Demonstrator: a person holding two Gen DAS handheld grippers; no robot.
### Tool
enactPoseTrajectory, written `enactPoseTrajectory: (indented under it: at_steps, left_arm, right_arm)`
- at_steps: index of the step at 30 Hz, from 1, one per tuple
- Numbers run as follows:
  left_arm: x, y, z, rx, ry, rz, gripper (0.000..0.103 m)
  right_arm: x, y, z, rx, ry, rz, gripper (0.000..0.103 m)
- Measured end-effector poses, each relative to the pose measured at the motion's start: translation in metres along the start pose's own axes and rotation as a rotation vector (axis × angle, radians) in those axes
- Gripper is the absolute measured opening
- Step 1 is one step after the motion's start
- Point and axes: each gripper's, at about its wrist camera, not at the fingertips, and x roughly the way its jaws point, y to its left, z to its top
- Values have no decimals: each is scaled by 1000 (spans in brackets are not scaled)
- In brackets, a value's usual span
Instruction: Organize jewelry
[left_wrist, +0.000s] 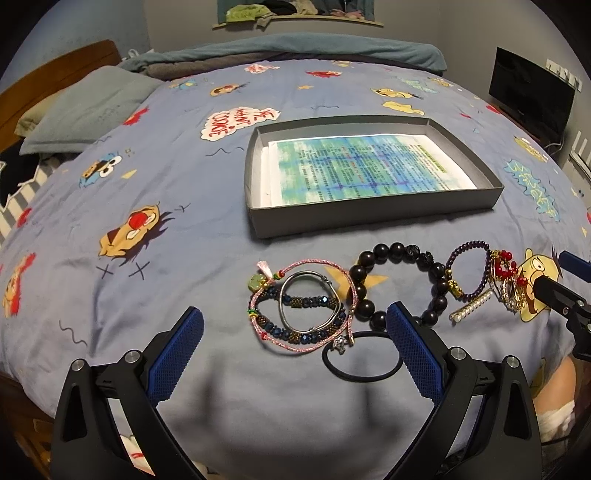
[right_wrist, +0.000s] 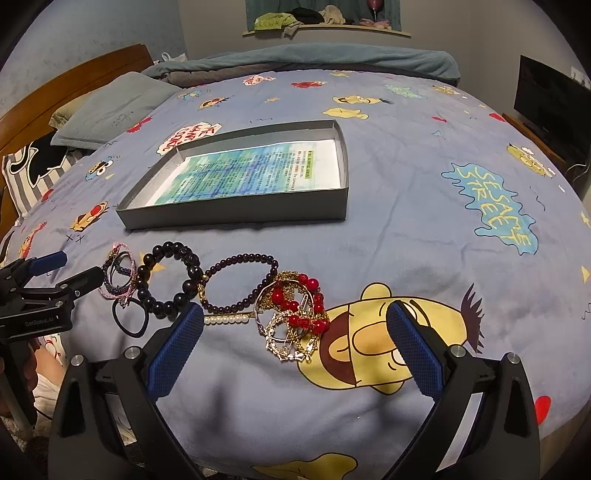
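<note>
Jewelry lies in a row on the blue cartoon bedspread. A pink cord bracelet tangles with a blue bead bracelet and a metal bangle. Beside them lie a black hair tie, a big black bead bracelet, a purple bead bracelet, a pearl clip and a red-and-gold pile. A grey shallow box with a printed sheet stands behind. My left gripper is open over the tangle. My right gripper is open over the red-and-gold pile.
A grey pillow and wooden headboard are at the far left. A folded teal blanket lies along the bed's far edge. A dark monitor stands on the right. A shelf with clothes hangs on the wall.
</note>
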Motion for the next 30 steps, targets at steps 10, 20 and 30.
enactPoseTrajectory:
  at_steps: [10,20,30]
  left_arm:
    - [2,3,0,-10,5,-1,98]
    - [2,2,-3,-3,5,-5,98]
    - [3,-1,-1,2,11,-8,98]
  right_arm:
    - [0,0,0,5,-1,-3,98]
    - [-2,-3,-4,14,-5,-4,98]
    - [-4,-5,-3,9,-5,-3,98]
